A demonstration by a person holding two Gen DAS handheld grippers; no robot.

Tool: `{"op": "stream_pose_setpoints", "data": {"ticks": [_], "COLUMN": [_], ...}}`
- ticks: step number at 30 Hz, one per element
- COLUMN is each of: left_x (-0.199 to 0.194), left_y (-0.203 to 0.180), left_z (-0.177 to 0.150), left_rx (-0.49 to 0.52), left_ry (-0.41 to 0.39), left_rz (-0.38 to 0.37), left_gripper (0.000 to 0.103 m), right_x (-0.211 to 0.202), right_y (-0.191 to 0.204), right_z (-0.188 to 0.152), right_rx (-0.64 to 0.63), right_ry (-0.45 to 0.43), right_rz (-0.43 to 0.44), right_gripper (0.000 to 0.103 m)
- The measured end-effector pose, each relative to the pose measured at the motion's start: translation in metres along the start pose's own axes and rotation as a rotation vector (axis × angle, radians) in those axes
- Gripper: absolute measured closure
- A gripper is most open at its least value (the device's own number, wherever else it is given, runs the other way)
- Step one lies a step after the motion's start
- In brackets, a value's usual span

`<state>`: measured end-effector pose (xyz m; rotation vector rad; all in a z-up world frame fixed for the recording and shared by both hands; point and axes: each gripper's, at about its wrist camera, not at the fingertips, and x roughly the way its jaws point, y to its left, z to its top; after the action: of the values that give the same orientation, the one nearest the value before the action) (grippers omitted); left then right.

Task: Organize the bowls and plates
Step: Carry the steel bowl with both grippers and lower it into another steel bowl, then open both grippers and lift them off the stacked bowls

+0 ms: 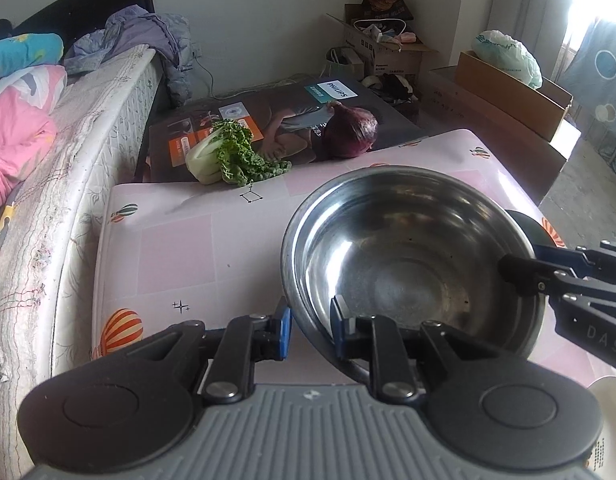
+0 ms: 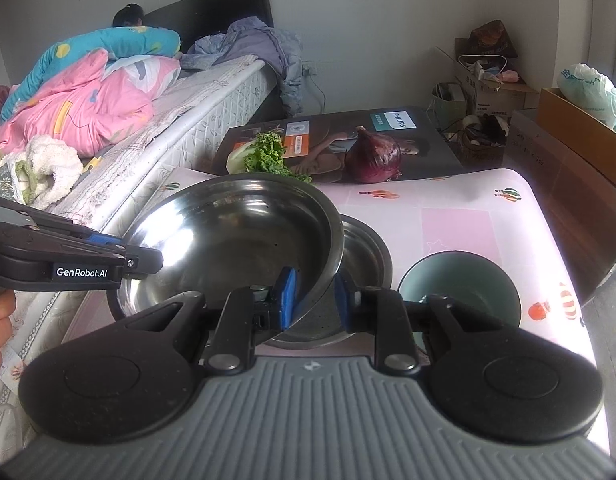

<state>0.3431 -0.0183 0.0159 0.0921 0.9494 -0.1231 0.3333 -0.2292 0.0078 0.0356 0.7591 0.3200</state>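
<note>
A large steel bowl (image 1: 411, 256) is held tilted above the pink table (image 1: 180, 248). My left gripper (image 1: 311, 330) straddles its near-left rim, one blue pad outside and one inside. My right gripper (image 2: 315, 298) straddles the opposite rim of the same bowl (image 2: 236, 236); it also shows in the left wrist view (image 1: 523, 268). Whether either pair of pads presses the rim is unclear. Under the bowl sits a second steel bowl (image 2: 363, 256). A green-lined ceramic bowl (image 2: 463, 284) stands to its right.
A bok choy (image 1: 224, 154) and a red onion (image 1: 351, 130) lie on a Philips box (image 1: 292, 120) behind the table. A bed (image 1: 48, 168) runs along the left. Cardboard boxes (image 1: 503, 96) stand at the back right. A white object (image 1: 611, 400) is at the lower right.
</note>
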Motion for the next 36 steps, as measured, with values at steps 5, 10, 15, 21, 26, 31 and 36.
{"op": "stream_pose_setpoints", "data": {"ticks": [5, 10, 15, 21, 26, 31, 36], "left_x": [0.027, 0.05, 0.068, 0.075, 0.071, 0.06, 0.035], "left_y": [-0.01, -0.013, -0.013, -0.015, -0.015, -0.012, -0.012], "left_z": [0.01, 0.014, 0.013, 0.013, 0.014, 0.013, 0.01], "left_rx": [0.008, 0.008, 0.017, 0.035, 0.039, 0.026, 0.027], "left_ry": [0.032, 0.068, 0.097, 0.093, 0.07, 0.047, 0.012], "left_rz": [-0.005, -0.008, -0.002, 0.01, 0.013, 0.007, -0.006], "left_gripper": [0.082, 0.081, 0.08, 0.078, 0.061, 0.048, 0.037], "right_x": [0.024, 0.049, 0.069, 0.079, 0.078, 0.069, 0.042], "right_y": [-0.016, -0.024, -0.025, -0.021, -0.022, -0.025, -0.027], "right_z": [0.001, 0.0, -0.001, 0.0, 0.0, 0.001, 0.0], "right_rx": [0.012, 0.01, 0.004, -0.021, -0.019, 0.003, 0.019], "right_ry": [0.028, 0.062, 0.084, 0.079, 0.072, 0.064, 0.032], "right_rz": [-0.023, -0.036, -0.048, -0.058, -0.059, -0.055, -0.04], "right_gripper": [0.081, 0.081, 0.081, 0.081, 0.081, 0.076, 0.06]}}
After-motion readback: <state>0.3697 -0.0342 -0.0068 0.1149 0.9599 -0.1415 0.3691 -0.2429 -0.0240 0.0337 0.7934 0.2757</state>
